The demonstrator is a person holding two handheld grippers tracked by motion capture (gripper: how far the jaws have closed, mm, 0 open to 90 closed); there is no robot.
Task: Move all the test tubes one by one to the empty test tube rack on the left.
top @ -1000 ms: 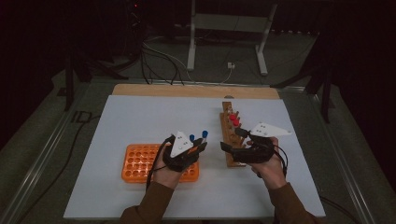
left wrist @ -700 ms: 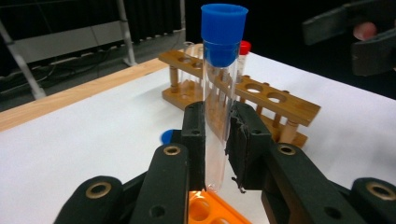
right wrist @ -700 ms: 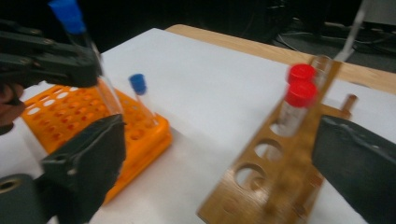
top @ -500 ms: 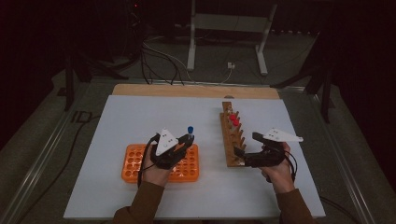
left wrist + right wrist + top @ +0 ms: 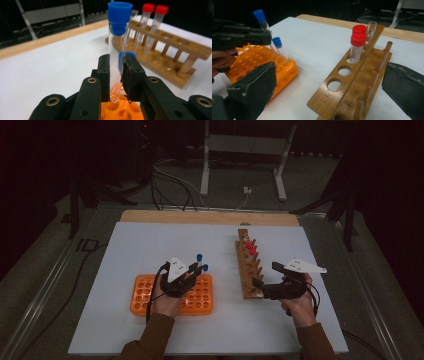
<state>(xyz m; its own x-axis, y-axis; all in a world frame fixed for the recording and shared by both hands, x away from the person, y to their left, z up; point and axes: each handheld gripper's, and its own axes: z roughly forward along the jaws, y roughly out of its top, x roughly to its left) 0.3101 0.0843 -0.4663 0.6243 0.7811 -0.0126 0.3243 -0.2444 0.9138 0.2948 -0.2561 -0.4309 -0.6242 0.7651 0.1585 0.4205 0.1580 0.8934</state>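
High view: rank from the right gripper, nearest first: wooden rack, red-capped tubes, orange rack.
1. Wooden rack: its near end sits at the right gripper, just left of the jaws.
2. Red-capped tubes: farther back along that rack.
3. Orange rack: across the table, under the left gripper.

Metal stand (image 5: 243, 150), floor cables (image 5: 170, 182).

- The blue-capped tube (image 5: 115, 62) looks like clear, glossy plastic or glass; its cap is smooth blue plastic.
- The orange rack (image 5: 145, 292) is glossy moulded plastic.
- The wooden rack (image 5: 352, 82) is varnished brown wood with visible grain and a light sheen.
- The left tool (image 5: 115, 75) is matt black plastic with brass-coloured metal eyelets.
- The right tool (image 5: 329, 90) has matt, slightly rough black pads.
- The counter (image 5: 150, 245) is smooth matt white, edged with bare wood.
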